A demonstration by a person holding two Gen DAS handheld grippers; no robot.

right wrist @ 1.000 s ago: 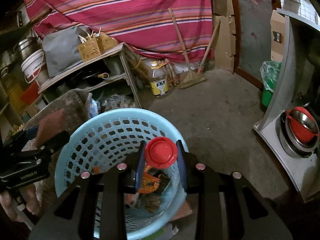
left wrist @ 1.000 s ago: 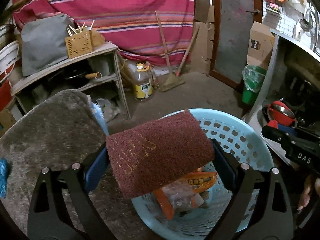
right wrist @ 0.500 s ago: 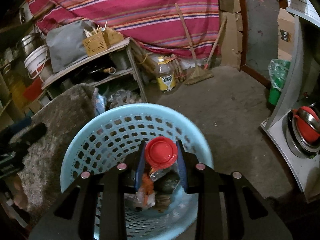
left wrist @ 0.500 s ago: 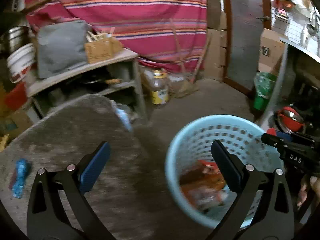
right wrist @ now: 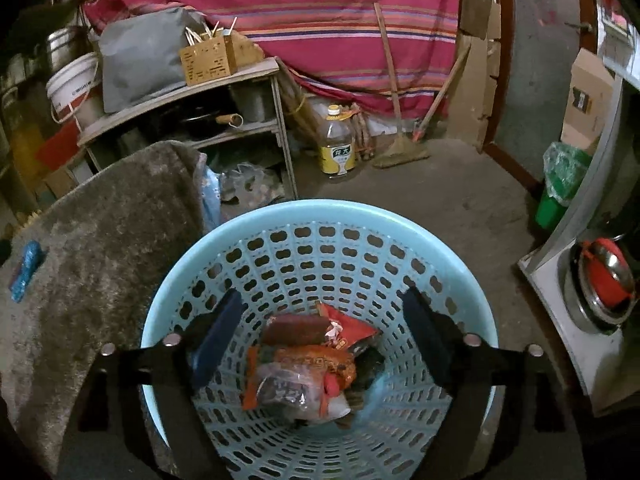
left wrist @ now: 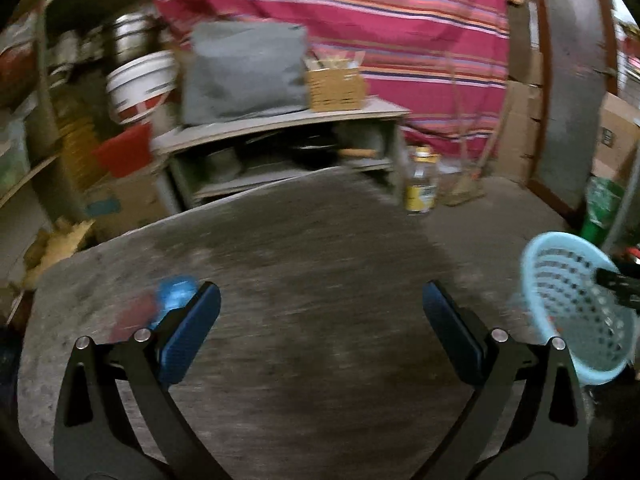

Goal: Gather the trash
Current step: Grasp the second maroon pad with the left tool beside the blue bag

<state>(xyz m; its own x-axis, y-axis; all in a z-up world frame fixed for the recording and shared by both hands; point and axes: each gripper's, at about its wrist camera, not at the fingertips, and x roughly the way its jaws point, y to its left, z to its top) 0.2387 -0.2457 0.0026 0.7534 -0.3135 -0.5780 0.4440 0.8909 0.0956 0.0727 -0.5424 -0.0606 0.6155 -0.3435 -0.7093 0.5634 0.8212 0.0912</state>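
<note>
A light blue perforated basket (right wrist: 320,216) stands on the floor beside a grey rug-covered surface (right wrist: 100,216); it also shows at the right edge of the left wrist view (left wrist: 576,304). Wrappers, the maroon scouring pad and a red-capped item (right wrist: 312,360) lie in its bottom. My right gripper (right wrist: 320,336) is open and empty over the basket mouth. My left gripper (left wrist: 320,320) is open and empty above the rug (left wrist: 320,264). A blue crumpled wrapper (left wrist: 174,292) lies on the rug by my left finger, also visible in the right wrist view (right wrist: 26,270).
A shelf unit (right wrist: 192,92) with a wicker box, grey bag and white bucket stands behind the rug. An oil bottle (right wrist: 338,144) and broom (right wrist: 400,140) rest by the striped curtain. A green bin (right wrist: 560,188) and a cabinet with a red-lidded pot (right wrist: 604,280) are right.
My left gripper dropped the maroon pad into the basket and swung left over the rug. My right gripper opened and let the red-capped item fall into the basket.
</note>
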